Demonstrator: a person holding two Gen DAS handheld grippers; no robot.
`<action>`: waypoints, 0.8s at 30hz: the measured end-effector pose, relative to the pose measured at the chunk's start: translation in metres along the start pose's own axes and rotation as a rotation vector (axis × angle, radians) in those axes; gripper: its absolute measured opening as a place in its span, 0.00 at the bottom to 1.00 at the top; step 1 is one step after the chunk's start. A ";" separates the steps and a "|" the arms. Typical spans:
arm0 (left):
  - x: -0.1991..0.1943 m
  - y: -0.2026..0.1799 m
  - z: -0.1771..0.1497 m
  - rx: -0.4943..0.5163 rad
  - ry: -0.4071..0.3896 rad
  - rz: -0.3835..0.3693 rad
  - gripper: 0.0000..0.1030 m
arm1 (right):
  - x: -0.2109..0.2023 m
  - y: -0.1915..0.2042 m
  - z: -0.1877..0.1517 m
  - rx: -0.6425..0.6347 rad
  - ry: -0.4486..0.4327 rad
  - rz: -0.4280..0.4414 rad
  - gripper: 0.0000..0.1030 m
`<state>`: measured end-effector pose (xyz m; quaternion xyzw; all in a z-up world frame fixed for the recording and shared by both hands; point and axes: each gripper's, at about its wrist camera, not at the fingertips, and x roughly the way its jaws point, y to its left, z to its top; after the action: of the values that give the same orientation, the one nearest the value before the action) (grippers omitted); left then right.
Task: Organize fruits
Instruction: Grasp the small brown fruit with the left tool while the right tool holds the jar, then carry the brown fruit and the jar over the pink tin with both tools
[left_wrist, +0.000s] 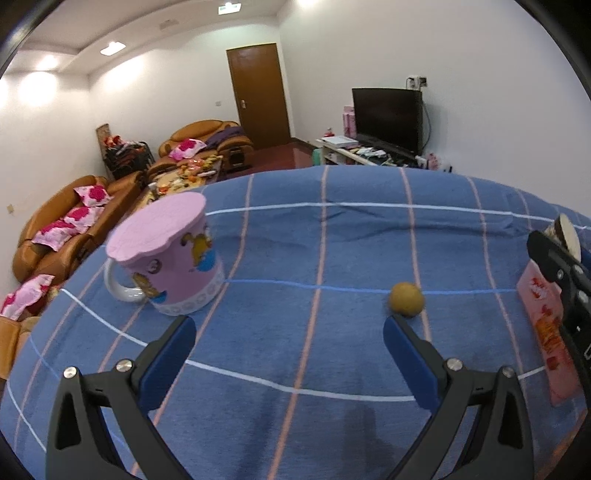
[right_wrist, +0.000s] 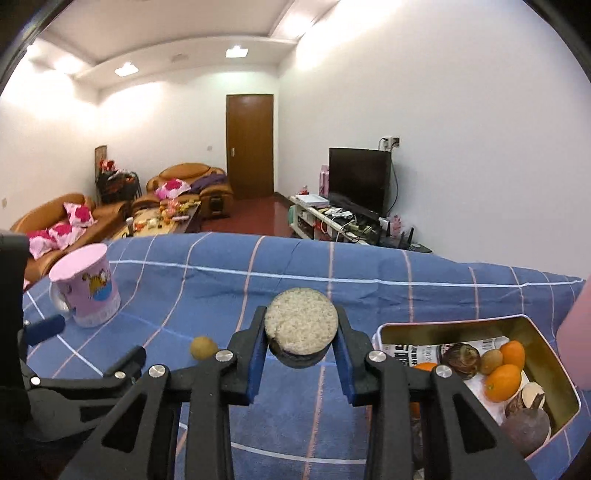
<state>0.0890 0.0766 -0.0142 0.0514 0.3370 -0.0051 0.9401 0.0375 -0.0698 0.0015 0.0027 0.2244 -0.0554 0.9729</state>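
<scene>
Between the blue pads of the right gripper (right_wrist: 301, 354) sits a round cut piece of fruit (right_wrist: 301, 330), pale and grainy on the flat face, dark on the skin; the pads press on both its sides, so the tool is clamped on it. To the right of this gripper and a little lower stands the open tin box (right_wrist: 546, 369), which already holds oranges (right_wrist: 504, 382) and some darker fruits. I judge that the step in hand is the carrying of the picked piece to the box. The next move needs a swing to the right until the piece is over the opening, then a gentle release, because the box is quite full.

The left gripper (left_wrist: 290, 341) hangs above the blue checked cloth (left_wrist: 332, 240) with its jaws wide apart and nothing between them. A small yellowish fruit (left_wrist: 406, 300) lies just beyond its right finger, and a pink mug (left_wrist: 173, 258) stands ahead on the left.

Near the box, something pink is cut off by the picture's edge, and I cannot tell what it is. The dark fruits in the box I also cannot name.
</scene>
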 end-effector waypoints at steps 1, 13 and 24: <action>0.001 -0.001 0.001 -0.009 0.002 -0.007 1.00 | 0.000 -0.002 0.001 0.013 -0.006 -0.004 0.34; 0.038 -0.060 0.021 0.046 0.117 -0.091 0.69 | 0.001 -0.037 0.002 0.128 0.003 -0.051 0.34; 0.048 -0.064 0.021 0.016 0.195 -0.169 0.29 | 0.011 -0.028 0.005 0.095 0.019 -0.017 0.34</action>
<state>0.1368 0.0120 -0.0349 0.0306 0.4298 -0.0818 0.8987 0.0459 -0.0993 0.0017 0.0478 0.2306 -0.0740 0.9690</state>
